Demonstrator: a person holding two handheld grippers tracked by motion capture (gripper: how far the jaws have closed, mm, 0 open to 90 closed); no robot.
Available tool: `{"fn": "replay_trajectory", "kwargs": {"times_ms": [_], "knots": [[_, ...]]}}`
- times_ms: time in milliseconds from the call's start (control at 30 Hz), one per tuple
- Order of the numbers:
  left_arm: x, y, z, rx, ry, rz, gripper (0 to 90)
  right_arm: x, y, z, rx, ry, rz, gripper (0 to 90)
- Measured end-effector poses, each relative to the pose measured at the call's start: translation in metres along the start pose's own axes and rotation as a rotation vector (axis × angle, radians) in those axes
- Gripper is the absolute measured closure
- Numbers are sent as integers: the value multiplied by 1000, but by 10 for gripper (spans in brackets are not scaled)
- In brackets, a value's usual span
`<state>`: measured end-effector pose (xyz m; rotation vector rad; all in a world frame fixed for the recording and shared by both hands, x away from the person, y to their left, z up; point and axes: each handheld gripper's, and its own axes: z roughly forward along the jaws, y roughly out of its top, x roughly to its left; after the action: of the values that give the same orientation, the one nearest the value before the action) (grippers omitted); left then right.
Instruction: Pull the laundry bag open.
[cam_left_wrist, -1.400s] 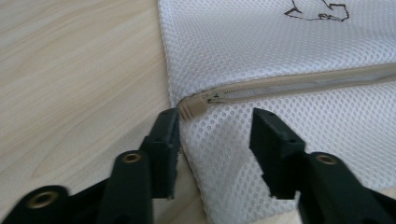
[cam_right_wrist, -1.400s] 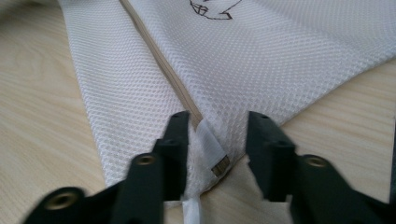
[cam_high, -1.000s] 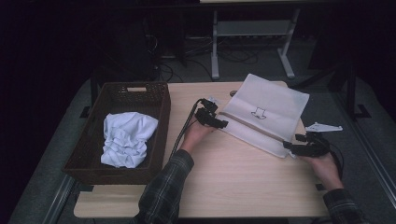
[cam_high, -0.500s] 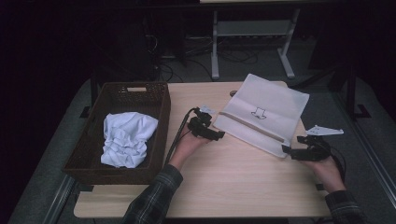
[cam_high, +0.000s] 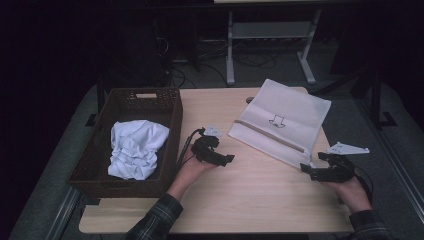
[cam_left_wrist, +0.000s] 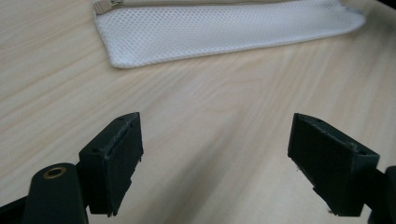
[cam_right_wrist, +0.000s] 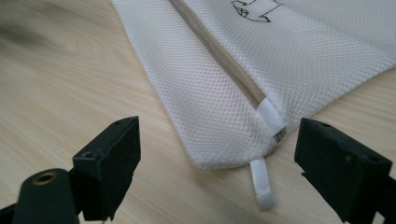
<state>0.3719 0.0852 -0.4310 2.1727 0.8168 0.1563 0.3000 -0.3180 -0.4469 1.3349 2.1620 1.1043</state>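
My right gripper (cam_right_wrist: 210, 186) has its jaws released and empty, low over the counter (cam_right_wrist: 70, 93). Just ahead between them lies the near corner of the white mesh bag (cam_right_wrist: 219, 107), its small white loop tab (cam_right_wrist: 260, 184) pointing at me. My left gripper (cam_left_wrist: 215, 168) is likewise spread wide and empty, the bag's other end well ahead of it. I judge this as lining up to grasp: next, ease the right jaws forward and pinch the corner. Beyond the left gripper sits the wicker basket (cam_high: 90, 165) holding white cloth (cam_high: 134, 148).
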Motion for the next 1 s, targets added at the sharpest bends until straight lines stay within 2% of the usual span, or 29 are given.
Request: {"fn": "replay_trajectory", "kwargs": {"times_ms": [233, 300, 467, 633, 767, 833, 900, 1000], "knots": [[-9, -12, -14, -7, -1, -1, 177, 12, -5, -8, -21, 1, -5, 132], [-15, -23, -22, -26, 19, 7, 177, 20, -8, -12, -30, 3, -8, 133], [-23, -35, -28, -23, 30, 16, 177, 33, -11, -14, -45, 27, -13, 133], [-31, -43, -34, -19, 52, 32, 177, 44, -10, -11, -49, 47, -29, 133], [-35, -49, -39, -29, 48, 25, 177, 52, -10, -6, -46, 57, -48, 133], [-37, -53, -39, -26, 71, 28, 178, 57, -10, -3, -46, 63, -63, 133], [-38, -55, -39, -8, 81, 37, 186, 60, -10, -2, -44, 69, -68, 133], [-40, -61, -40, -7, 91, 42, 174, 69, -10, 1, -45, 85, -78, 133]]}}
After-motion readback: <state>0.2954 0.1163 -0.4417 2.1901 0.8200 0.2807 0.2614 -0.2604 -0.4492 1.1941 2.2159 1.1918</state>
